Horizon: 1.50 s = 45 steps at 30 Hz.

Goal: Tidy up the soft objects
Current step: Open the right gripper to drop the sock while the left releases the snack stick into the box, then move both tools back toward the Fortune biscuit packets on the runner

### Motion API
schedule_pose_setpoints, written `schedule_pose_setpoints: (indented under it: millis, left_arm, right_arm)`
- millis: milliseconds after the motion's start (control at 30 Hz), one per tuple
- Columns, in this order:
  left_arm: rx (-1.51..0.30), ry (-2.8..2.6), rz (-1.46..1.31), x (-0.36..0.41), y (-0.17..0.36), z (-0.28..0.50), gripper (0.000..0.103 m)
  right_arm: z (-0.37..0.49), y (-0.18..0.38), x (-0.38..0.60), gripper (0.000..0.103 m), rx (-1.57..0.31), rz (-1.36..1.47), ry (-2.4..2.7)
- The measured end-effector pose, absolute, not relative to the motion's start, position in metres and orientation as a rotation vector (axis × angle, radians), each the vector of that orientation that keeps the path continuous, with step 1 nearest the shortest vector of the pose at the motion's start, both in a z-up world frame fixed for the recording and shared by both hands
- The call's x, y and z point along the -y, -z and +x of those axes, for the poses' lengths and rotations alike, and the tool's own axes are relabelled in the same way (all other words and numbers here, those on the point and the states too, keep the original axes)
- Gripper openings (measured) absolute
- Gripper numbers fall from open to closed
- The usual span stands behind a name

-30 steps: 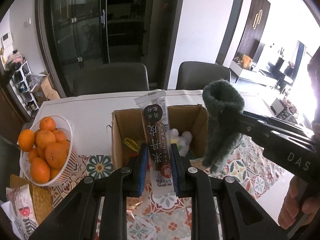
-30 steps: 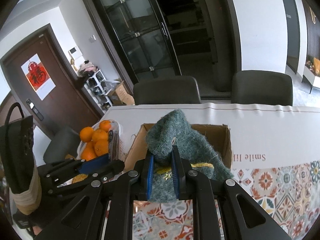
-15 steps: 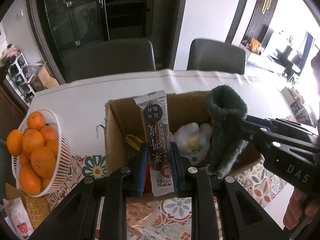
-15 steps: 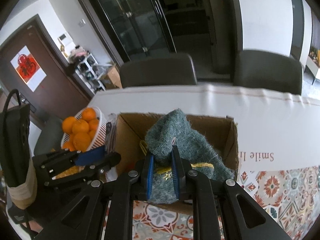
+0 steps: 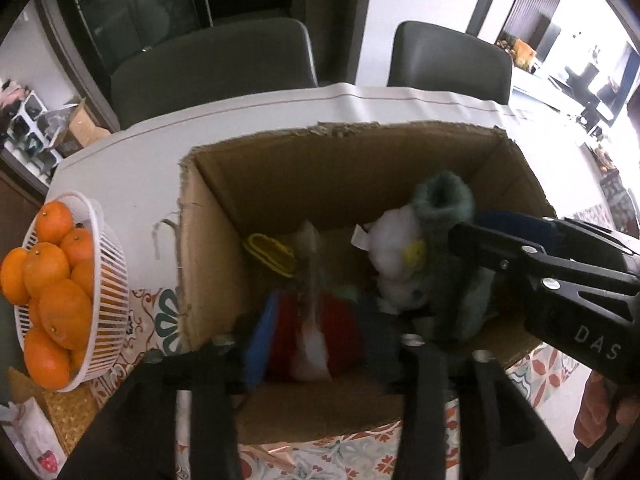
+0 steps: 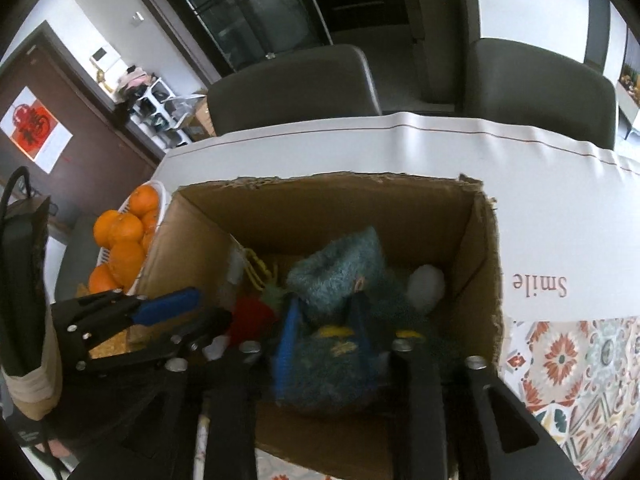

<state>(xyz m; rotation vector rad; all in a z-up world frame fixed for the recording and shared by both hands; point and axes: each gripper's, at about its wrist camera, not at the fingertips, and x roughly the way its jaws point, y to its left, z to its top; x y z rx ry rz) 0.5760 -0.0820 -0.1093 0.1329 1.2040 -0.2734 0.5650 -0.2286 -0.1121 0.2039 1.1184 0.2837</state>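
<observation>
Inside the cardboard box (image 6: 476,248), the right gripper (image 6: 324,332) clamps a green sock (image 6: 332,280). At nine o'clock, the left gripper (image 5: 316,336) gapes wide around a blurred snack packet (image 5: 312,320).

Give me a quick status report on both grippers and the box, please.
Left gripper open over cardboard box, snack packet blurred below. Right gripper shut on green fuzzy sock, inside box. White plush alongside.

Daylight glares at right; fisheye edges bend, and foreground is motion-blurred.
</observation>
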Motion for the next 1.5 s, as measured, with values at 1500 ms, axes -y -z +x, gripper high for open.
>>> schedule_pose_setpoints:
  millis: [1500]
  left_arm:
    - [-1.018, 0.131, 0.145, -0.013, 0.056, 0.445, 0.062]
  right_arm:
    - [0.439, 0.059, 0.156, 0.054, -0.992, 0.099, -0.233]
